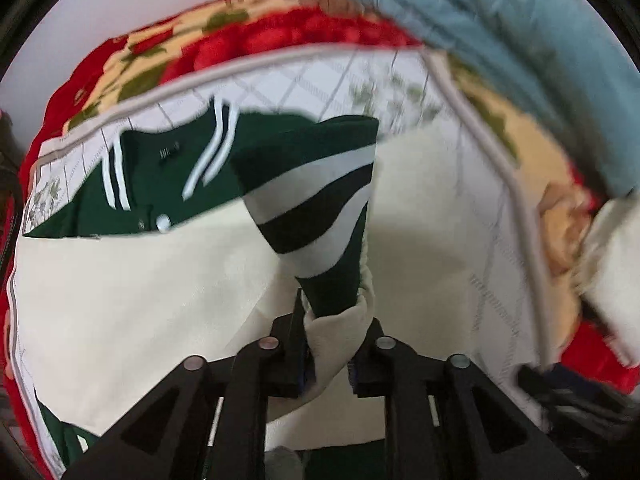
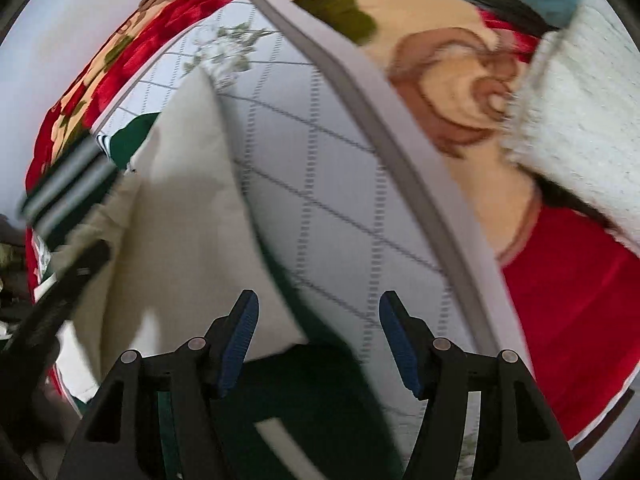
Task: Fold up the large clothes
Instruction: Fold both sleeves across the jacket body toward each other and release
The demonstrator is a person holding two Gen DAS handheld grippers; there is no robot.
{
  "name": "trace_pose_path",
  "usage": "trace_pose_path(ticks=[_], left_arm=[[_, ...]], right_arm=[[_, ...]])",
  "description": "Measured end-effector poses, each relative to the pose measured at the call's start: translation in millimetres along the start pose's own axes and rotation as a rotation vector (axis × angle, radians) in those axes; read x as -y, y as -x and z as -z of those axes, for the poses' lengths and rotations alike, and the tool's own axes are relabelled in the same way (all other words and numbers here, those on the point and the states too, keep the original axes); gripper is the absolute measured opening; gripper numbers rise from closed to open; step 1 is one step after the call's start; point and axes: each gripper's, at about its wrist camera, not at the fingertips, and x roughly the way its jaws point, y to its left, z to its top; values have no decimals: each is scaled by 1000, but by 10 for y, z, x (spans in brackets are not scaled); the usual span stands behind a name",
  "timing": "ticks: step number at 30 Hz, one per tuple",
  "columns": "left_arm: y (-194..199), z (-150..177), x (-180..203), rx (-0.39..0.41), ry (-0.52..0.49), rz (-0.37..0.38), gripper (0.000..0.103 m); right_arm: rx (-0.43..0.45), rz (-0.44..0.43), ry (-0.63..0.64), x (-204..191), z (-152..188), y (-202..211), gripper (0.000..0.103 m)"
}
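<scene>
A green and cream varsity jacket [image 1: 160, 184] lies spread on a white quilted mat [image 1: 320, 80]. Its cream part [image 1: 140, 292] covers the near mat. My left gripper [image 1: 334, 320] is shut on the cream sleeve with its green and white striped cuff [image 1: 316, 208], which stands up from the jaws. My right gripper [image 2: 318, 320] is open and empty, with blue pads [image 2: 240, 340], over the jacket's cream edge [image 2: 188, 208] and green hem [image 2: 304, 400]. The left gripper [image 2: 68, 280] shows blurred at the left of the right wrist view.
The mat [image 2: 340, 200] has a grey border and lies on a red floral blanket [image 1: 248, 36]. A blue garment [image 1: 520, 48] lies at the far right. A white knitted cloth [image 2: 580, 112] lies on the blanket [image 2: 560, 300] to the right.
</scene>
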Motion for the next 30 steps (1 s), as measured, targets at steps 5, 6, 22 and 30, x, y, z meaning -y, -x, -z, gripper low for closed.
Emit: trace_pose_path(ticks=[5,6,22,30], left_arm=[[198,167,-213,13,12,98,96],[314,219,-306,21,19,110,96],[733,1375,-2680,-22,461,-325,96],[476,1452,-2979,-81,430,-387,96]], right_arm=[[-5,-59,-13,62,88,84,80],[-6,-82,-16,60,85,120,80],[-165,-136,147,-1513,-229,-833,56],[-82,-8,57,-1454,-241,-494,8]])
